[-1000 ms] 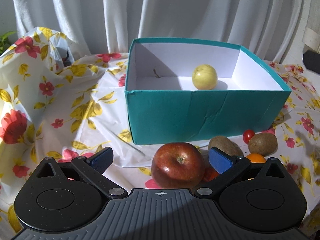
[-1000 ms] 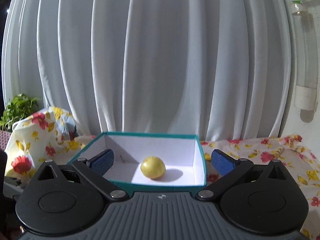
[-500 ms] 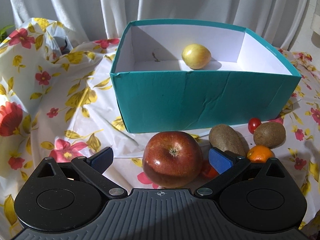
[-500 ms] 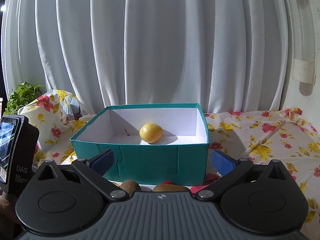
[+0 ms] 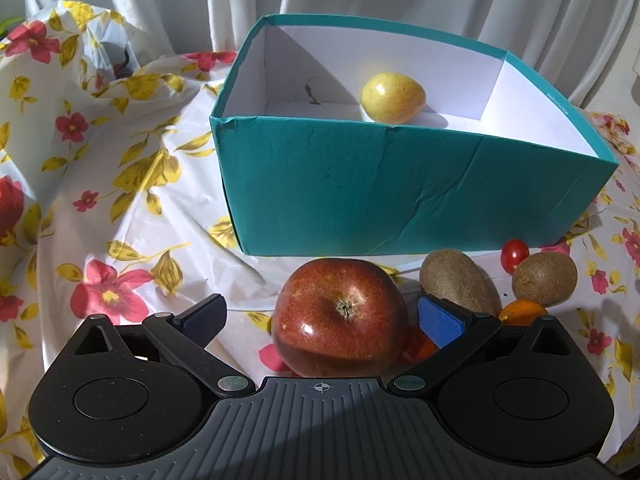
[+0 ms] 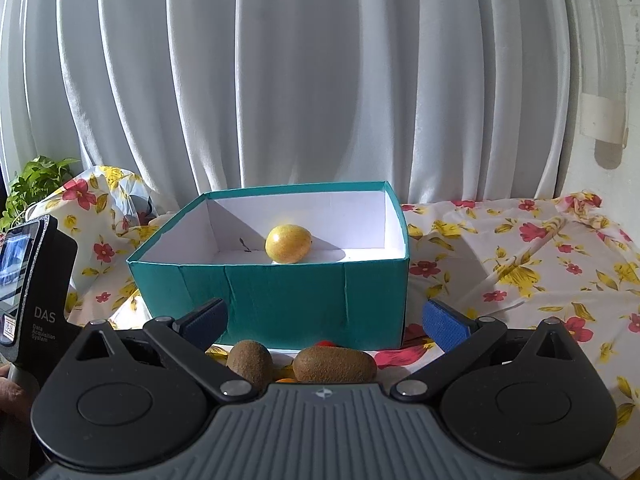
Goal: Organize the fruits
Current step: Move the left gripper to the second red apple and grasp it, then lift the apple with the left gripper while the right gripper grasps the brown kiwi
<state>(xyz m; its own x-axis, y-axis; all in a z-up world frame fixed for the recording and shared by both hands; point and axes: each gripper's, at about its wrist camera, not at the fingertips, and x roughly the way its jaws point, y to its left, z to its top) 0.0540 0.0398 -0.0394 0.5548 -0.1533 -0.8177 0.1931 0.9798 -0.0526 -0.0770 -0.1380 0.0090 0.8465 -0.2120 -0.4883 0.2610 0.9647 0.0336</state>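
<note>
A teal box [image 5: 360, 192] with a white inside holds one yellow fruit [image 5: 392, 97]. In front of it on the floral cloth lie a red apple [image 5: 340, 316], two kiwis [image 5: 456, 284] [image 5: 544, 278], a cherry tomato [image 5: 515, 252] and an orange [image 5: 522, 312]. My left gripper [image 5: 320, 318] is open, its pads on either side of the apple and apart from it. My right gripper [image 6: 324, 322] is open and empty above the two kiwis [image 6: 250, 362] [image 6: 334, 364], facing the box [image 6: 276, 300] and the yellow fruit [image 6: 288, 244].
White curtains [image 6: 280, 80] hang behind the table. The floral cloth [image 5: 100, 200] bunches up at the back left. A green plant [image 6: 32, 184] stands far left. The left gripper's body with a phone screen [image 6: 28, 280] shows at the right wrist view's left edge.
My left gripper has moved forward and tilted down so the apple sits deeper between its pads. My right gripper has dropped lower, bringing the kiwis into view.
</note>
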